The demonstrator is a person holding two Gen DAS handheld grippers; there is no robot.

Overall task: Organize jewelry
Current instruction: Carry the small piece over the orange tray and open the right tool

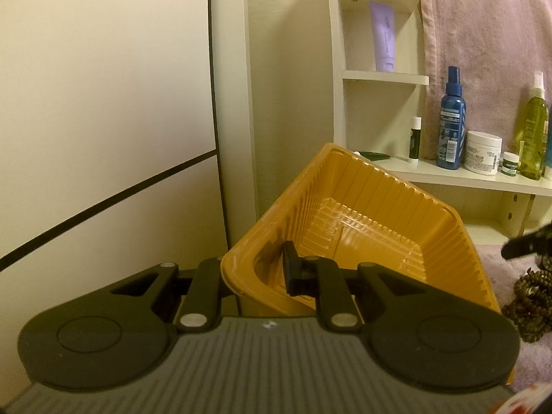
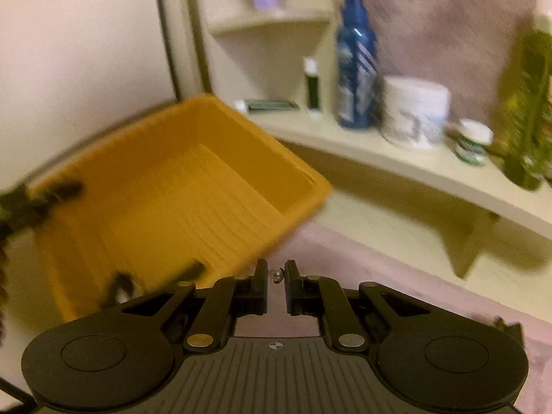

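An empty orange ribbed plastic tray is held tilted in front of me. My left gripper is shut on its near wall, one pad inside the tray and the other outside. In the blurred right wrist view the same tray lies to the left. My right gripper is shut on a small shiny piece of jewelry, just off the tray's near right corner. A dark beaded necklace lies on the pink cloth at the right edge of the left wrist view.
A cream shelf unit stands behind the tray with a blue spray bottle, a white jar, a green bottle, a small jar and a lip balm stick. A purple tube stands higher up. Pink fuzzy cloth covers the surface.
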